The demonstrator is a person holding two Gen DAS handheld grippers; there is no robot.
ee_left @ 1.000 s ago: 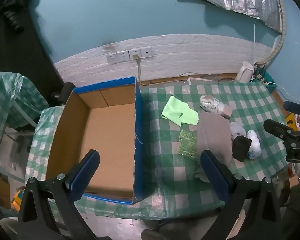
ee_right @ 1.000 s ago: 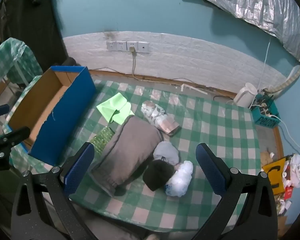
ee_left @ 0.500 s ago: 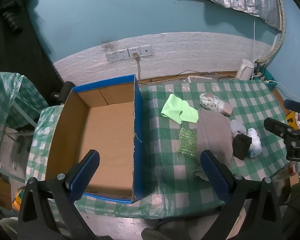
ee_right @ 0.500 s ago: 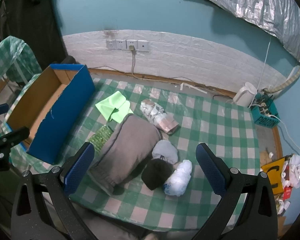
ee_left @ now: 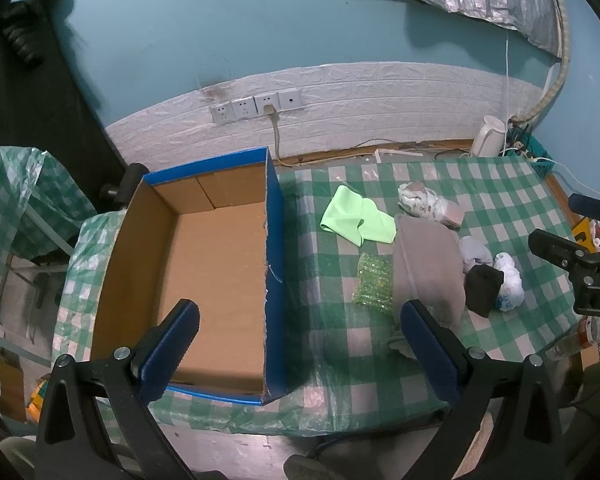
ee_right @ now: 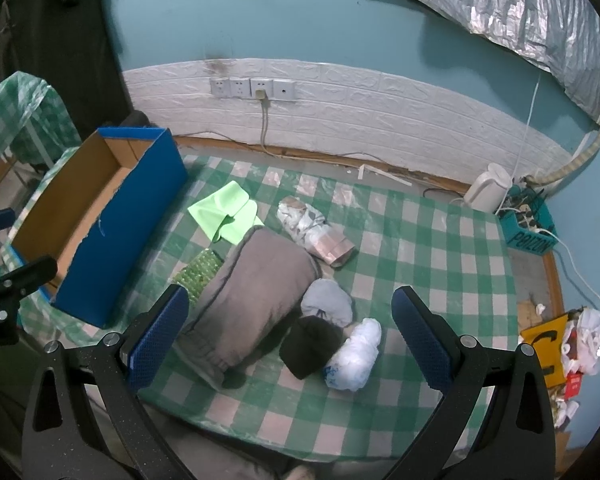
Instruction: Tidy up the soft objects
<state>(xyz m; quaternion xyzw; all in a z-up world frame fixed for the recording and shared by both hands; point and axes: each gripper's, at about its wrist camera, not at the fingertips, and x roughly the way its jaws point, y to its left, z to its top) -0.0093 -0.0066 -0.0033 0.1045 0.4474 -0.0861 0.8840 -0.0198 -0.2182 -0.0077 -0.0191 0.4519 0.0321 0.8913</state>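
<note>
Your counter (ee_right: 440, 240) wears a glossy, wrinkled plastic checked cover. The box (ee_left: 216, 272) is matt brown cardboard inside, with smooth blue outer walls. The grey cushion (ee_right: 256, 296) looks like soft, matt cloth.

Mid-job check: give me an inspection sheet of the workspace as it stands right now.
Surface: green-checked tablecloth under clear plastic, wrinkled.
Job's things: cardboard box with nothing in it; grey cushion, lime cloth, green beaded pouch, black sock, pale blue bundle, white bundle and patterned roll all on the cloth beside it.
Clutter: bags and packets off the table's right end.
Grippers: left gripper and right gripper open, holding nothing.
Cables: one plugged into the wall sockets; more in the teal basket.
Surroundings: white kettle, blue wall, foil sheet.
</note>
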